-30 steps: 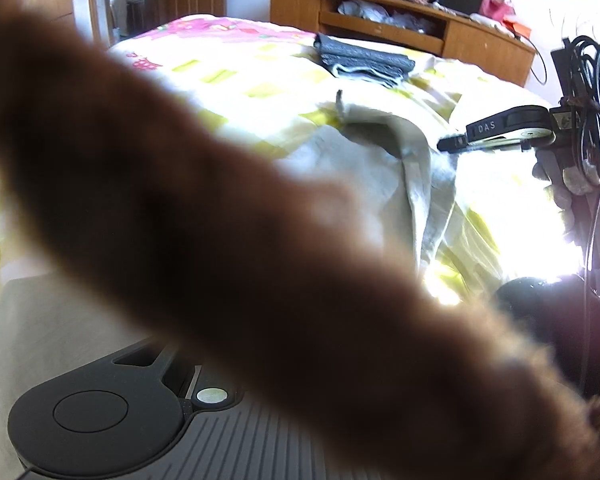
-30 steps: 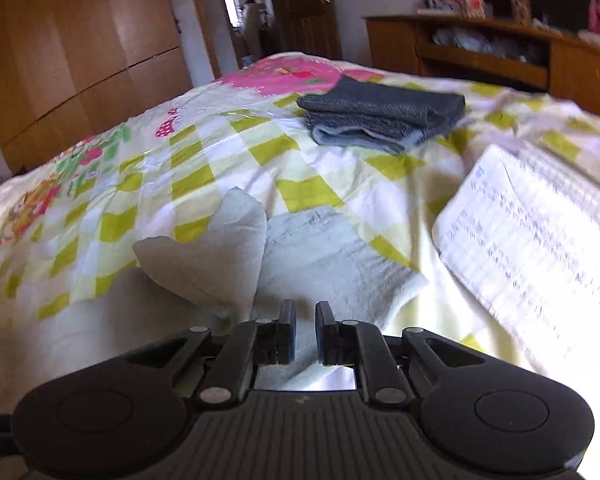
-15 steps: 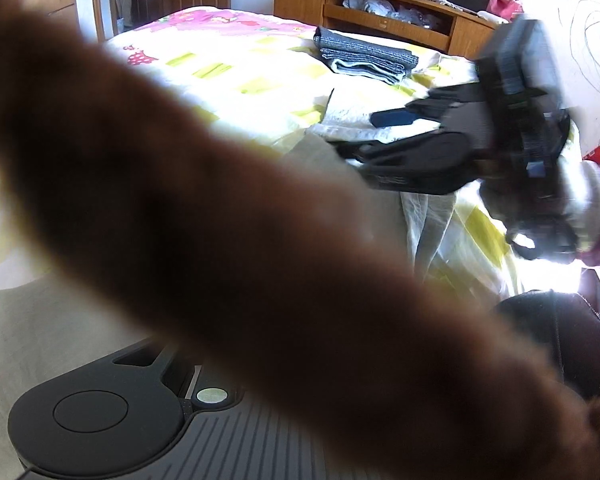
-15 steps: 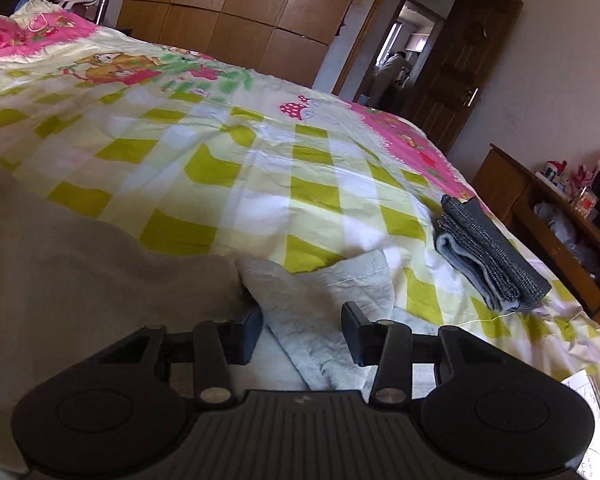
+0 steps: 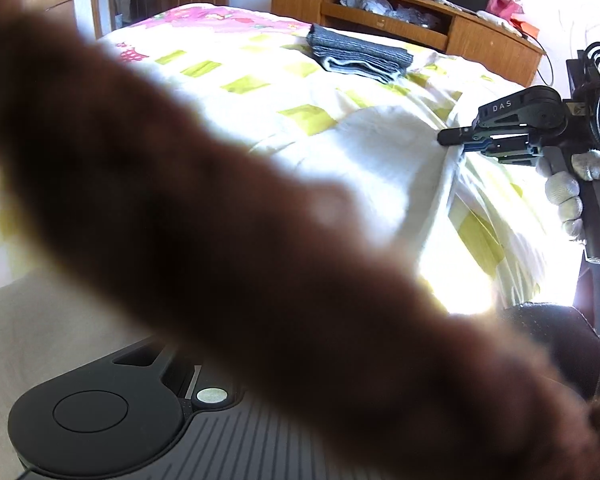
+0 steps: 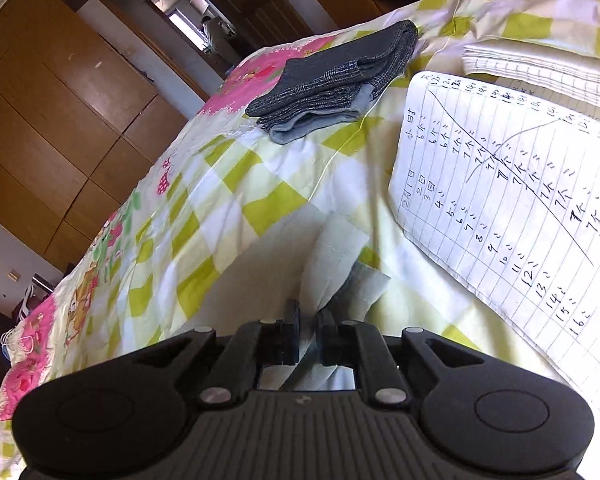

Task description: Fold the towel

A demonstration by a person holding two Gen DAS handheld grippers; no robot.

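A pale grey-green towel (image 6: 336, 252) lies rumpled on the checked bedspread (image 6: 228, 184). In the right wrist view my right gripper (image 6: 308, 320) is shut on a bunched edge of this towel. From the left wrist view that gripper (image 5: 456, 138) comes in from the right in a gloved hand (image 5: 568, 188), pinching the towel (image 5: 380, 168) at its raised edge. A blurred brown fuzzy mass (image 5: 220, 220) close to the lens crosses the left wrist view. It hides my left gripper's fingers; only the gripper's black body (image 5: 100, 412) shows.
A folded dark grey towel stack (image 6: 332, 80) sits farther up the bed, also in the left view (image 5: 360, 54). An open handwritten notebook (image 6: 520, 200) lies right of the towel. A wooden cabinet (image 5: 380, 12) stands behind the bed, wardrobes (image 6: 60, 100) to the left.
My right gripper was open over the towel half a second ago and is now shut on its edge, swung toward the notebook side. The brown mass still blocks the left view.
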